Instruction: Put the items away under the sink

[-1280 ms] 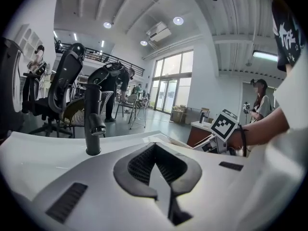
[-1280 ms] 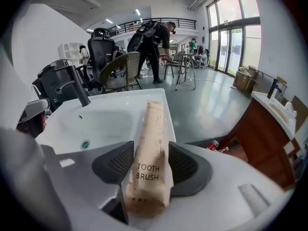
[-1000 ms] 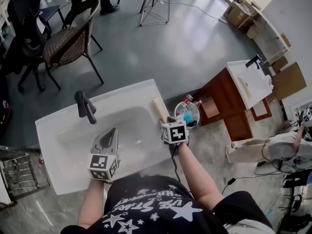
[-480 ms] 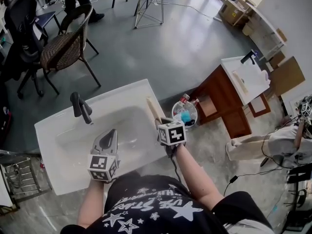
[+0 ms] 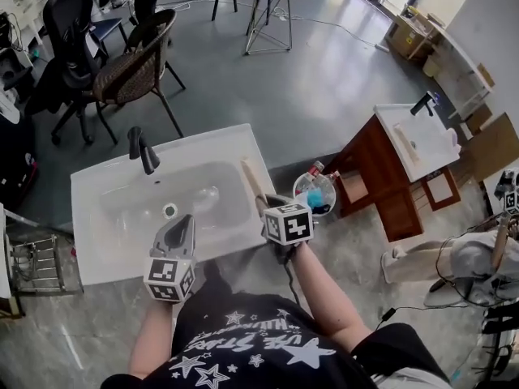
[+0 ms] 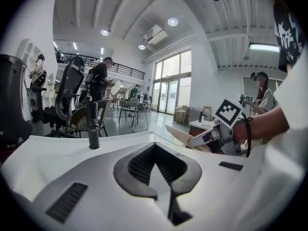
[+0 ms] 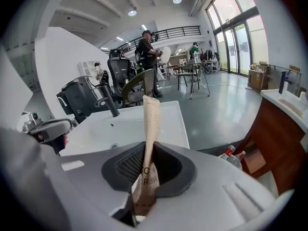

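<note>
Pickup step: right tongs have just closed on the paper packet, which sits at the right rim of the sink. Left tongs are closed and empty at the near rim. Next move, likely: lower the packet below the sink, whose underside is hidden.

Head view steeply down over sink; both gripper views close, low across it
</note>
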